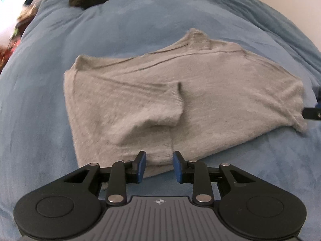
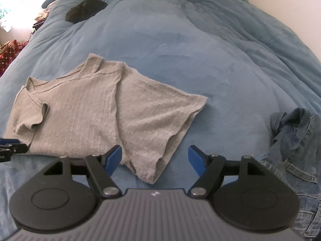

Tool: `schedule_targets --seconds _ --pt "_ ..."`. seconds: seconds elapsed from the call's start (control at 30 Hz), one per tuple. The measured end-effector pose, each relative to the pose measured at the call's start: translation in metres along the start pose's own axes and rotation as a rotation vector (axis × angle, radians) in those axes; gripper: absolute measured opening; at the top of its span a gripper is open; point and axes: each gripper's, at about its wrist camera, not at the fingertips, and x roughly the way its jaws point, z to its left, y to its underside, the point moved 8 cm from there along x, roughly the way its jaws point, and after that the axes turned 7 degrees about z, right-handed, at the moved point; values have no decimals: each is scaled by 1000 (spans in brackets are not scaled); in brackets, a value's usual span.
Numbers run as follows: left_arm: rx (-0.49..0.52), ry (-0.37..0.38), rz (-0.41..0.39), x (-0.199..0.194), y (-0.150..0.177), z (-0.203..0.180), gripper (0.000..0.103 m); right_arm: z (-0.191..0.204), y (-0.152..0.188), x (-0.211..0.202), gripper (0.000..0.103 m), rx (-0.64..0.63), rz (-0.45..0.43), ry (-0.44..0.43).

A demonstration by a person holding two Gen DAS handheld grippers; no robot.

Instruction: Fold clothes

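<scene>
A grey knit top (image 1: 210,92) lies partly folded on the blue blanket (image 1: 140,30), one short sleeve turned in over its body. My left gripper (image 1: 159,165) hovers at the top's near edge with its blue pads (image 1: 141,163) a little apart and not pressing on the cloth. In the right wrist view the same top (image 2: 80,110) spreads to the left. Its loose lower corner lies between the wide open fingers of my right gripper (image 2: 155,158), untouched. The left gripper's tip (image 2: 11,149) shows at the left edge, by the folded sleeve.
A crumpled denim garment (image 2: 297,150) lies on the blanket (image 2: 200,50) at the right. A dark object (image 2: 86,10) rests far back on the left. Patterned things (image 2: 10,50) stand beyond the bed's left edge. A pale wall (image 2: 291,4) borders the far right.
</scene>
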Motion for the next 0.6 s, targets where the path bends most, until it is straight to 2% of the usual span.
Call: schedule_targets --seconds 0.1,0.2,0.23,0.33,0.5,0.6 --pt "119 -9 12 6 1 -17 29 -1 2 1 77 1 8 -3" --pt "187 -49 28 15 2 -22 28 -2 0 2 77 11 10 -8" --pt "189 -52 25 16 2 -21 24 -2 0 2 77 14 9 -8" --pt "140 -38 17 14 -2 -11 5 -3 0 0 77 19 8 -17" --pt "15 39 6 3 -1 0 2 -1 0 2 77 21 11 -26" --pt "-25 120 -7 -13 -1 -6 2 2 0 2 77 19 12 -29"
